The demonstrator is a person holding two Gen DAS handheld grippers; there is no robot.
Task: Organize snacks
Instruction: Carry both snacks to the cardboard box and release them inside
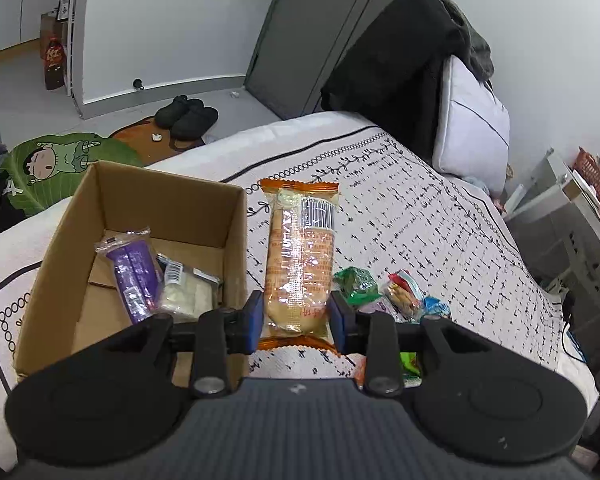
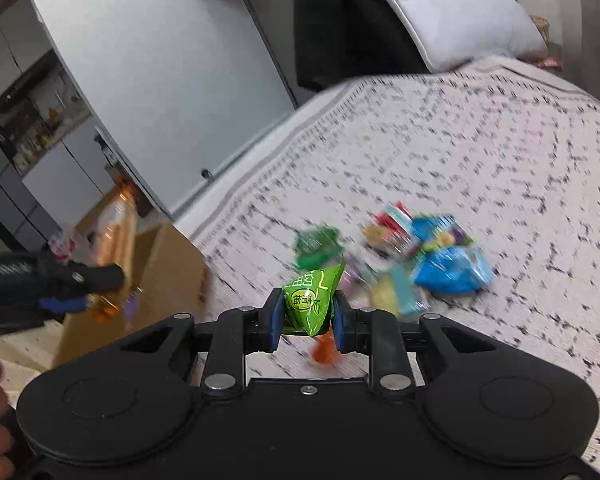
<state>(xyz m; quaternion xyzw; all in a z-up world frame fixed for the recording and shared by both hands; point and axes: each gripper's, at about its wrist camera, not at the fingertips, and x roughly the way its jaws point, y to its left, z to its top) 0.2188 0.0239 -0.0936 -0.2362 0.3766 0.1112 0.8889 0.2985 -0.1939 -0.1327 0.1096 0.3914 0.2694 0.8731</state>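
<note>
on the bed, snacks in both claws

between the blue pads of the left gripper: a long orange biscuit pack, squeezed near its bottom end, sticking straight out, up above the patterned bedspread. just to the left of it, an open cardboard box sitting on the bed. down inside the box, a purple snack pack and a clear pack with white pieces, lying side by side and touching. to the right of the orange pack, on the bedspread, a small green packet and a red-topped little bag.

between the pads of the right gripper: a bright green triangle packet, pinched tight, point up. under it, something small and orange, too blurry to name. farther out on the bedspread, a messy pile of snack bags, with a blue bag at the right side and a dark green one at the left. all blurry there. off to the left in that view, the left gripper with the orange pack, beside the brown box.

a white pillow at the far end of the bed, black slippers on the floor past it.
</note>
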